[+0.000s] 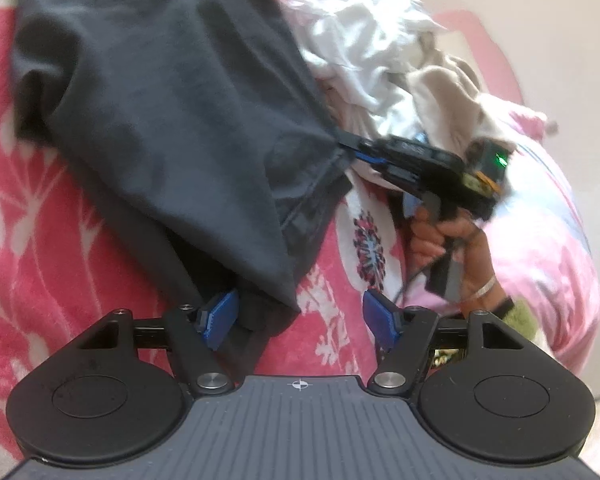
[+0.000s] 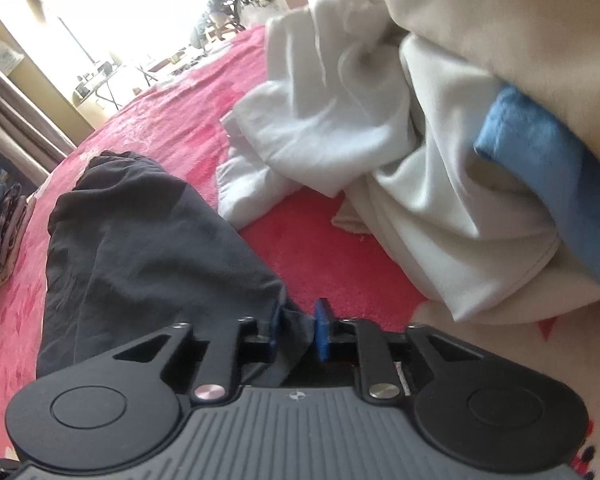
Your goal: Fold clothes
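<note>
A dark grey garment [image 1: 168, 120] lies rumpled across a pink floral blanket [image 1: 40, 240] that covers what looks like a bed. In the left wrist view the left gripper [image 1: 300, 320] hovers low over the garment's near corner with its blue pads [image 1: 380, 322] spread apart. The cloth's pointed tip sits between them, closer to the left pad, and neither pad presses on it.

Farther along the same edge, the right gripper [image 1: 350, 148] pinches the hem of the garment, its narrow fingers drawn together on the fabric. A hand [image 1: 444, 240] grips its handle from below, with a light bracelet [image 1: 482, 288] at the wrist. In the right wrist view the right gripper [image 2: 296, 330] shows the same grip up close: a fold of dark cloth [image 2: 148, 248] is bunched between the blue pads [image 2: 322, 330], and the rest of the garment trails away to the left over the blanket [image 2: 172, 128].

Just beyond the garment sits a loose heap of white and cream clothes [image 2: 340, 120], with a blue piece [image 2: 540, 168] tucked among them; the motion blur there makes it hard to tell separate items. A bright window [image 2: 140, 8] fills the far background.
</note>
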`<state>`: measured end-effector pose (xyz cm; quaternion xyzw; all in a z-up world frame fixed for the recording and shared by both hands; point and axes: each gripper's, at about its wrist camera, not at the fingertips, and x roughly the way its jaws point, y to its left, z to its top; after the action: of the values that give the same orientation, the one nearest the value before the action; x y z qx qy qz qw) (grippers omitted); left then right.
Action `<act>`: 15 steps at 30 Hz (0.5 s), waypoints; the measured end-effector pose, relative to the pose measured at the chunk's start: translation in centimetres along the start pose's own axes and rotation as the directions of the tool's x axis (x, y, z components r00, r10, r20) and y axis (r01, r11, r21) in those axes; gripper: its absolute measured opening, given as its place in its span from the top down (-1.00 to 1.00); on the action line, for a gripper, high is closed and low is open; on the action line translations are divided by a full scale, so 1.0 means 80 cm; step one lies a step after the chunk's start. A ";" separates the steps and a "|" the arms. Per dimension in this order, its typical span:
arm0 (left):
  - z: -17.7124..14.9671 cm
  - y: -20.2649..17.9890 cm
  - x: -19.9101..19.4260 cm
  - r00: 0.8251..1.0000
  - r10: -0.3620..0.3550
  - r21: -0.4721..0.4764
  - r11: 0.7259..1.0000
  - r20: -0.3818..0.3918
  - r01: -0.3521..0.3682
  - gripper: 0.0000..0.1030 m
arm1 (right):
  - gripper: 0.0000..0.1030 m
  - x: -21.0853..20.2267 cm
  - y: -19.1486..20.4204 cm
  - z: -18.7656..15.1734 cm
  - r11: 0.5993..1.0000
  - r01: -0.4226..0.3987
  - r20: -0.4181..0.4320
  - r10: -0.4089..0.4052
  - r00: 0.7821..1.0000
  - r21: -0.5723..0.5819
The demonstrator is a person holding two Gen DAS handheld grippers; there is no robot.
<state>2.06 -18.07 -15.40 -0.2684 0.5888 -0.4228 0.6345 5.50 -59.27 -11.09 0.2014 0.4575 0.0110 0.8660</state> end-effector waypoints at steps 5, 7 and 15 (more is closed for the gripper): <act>0.004 0.016 0.001 1.000 0.001 -0.114 0.993 -0.008 -0.002 0.60 | 0.89 -0.014 0.007 -0.001 1.000 -0.005 0.030 0.005 1.000 -0.010; 0.004 0.020 -0.003 1.000 0.002 -0.132 0.991 0.003 -0.001 0.83 | 0.89 -0.020 0.008 0.000 1.000 -0.008 0.034 0.008 0.999 -0.004; 0.004 0.025 -0.017 0.999 -0.049 -0.154 0.987 -0.021 0.045 1.00 | 0.91 -0.049 -0.012 0.020 0.991 -0.044 0.028 0.041 0.999 0.128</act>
<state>2.91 -15.97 -16.30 -0.3249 0.6211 -0.3942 0.5944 4.34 -61.47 -7.53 0.2665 0.4417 -0.0026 0.8567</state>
